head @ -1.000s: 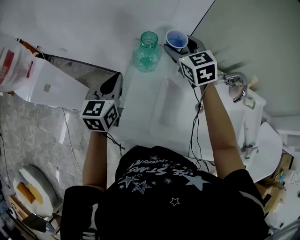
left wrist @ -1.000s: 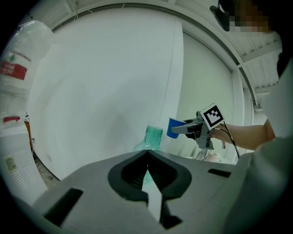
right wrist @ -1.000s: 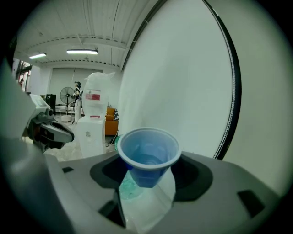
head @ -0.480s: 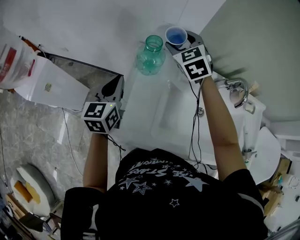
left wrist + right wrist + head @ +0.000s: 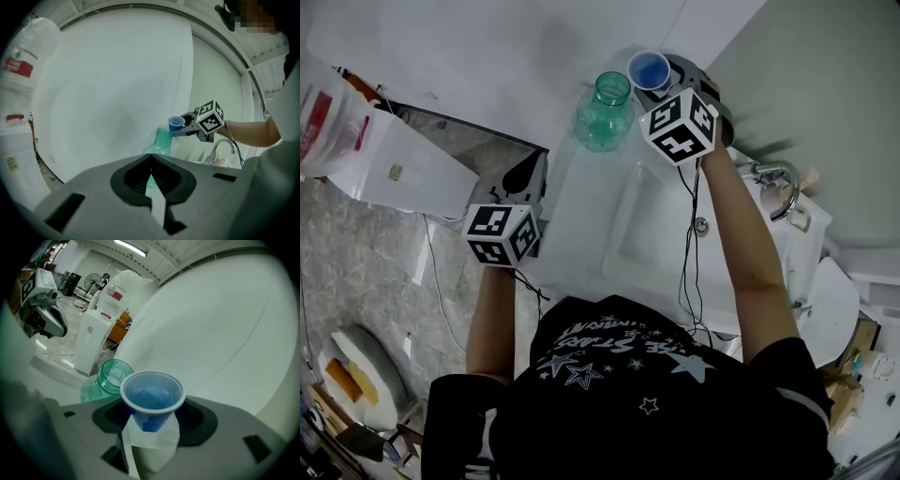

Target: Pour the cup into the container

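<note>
My right gripper (image 5: 664,79) is shut on a small blue cup (image 5: 650,69), held close to upright with blue liquid inside it. The cup hangs just right of the open mouth of a green glass jar (image 5: 606,111) that stands on the white counter by the wall. In the right gripper view the cup (image 5: 151,397) sits between the jaws with the jar (image 5: 107,378) just behind and left of it. The left gripper view shows the cup (image 5: 176,123) slightly above the jar's (image 5: 161,143) rim. My left gripper (image 5: 525,176) hovers lower left, shut and empty.
A white sink basin (image 5: 623,234) lies below the right arm, with a chrome faucet (image 5: 776,180) at its right. A white water dispenser (image 5: 394,169) with a bottle (image 5: 323,122) stands at the left. The white wall rises right behind the jar.
My right gripper has carried the cup up and leftward, nearer the jar's mouth, and its marker cube has turned. The left gripper has barely moved.
</note>
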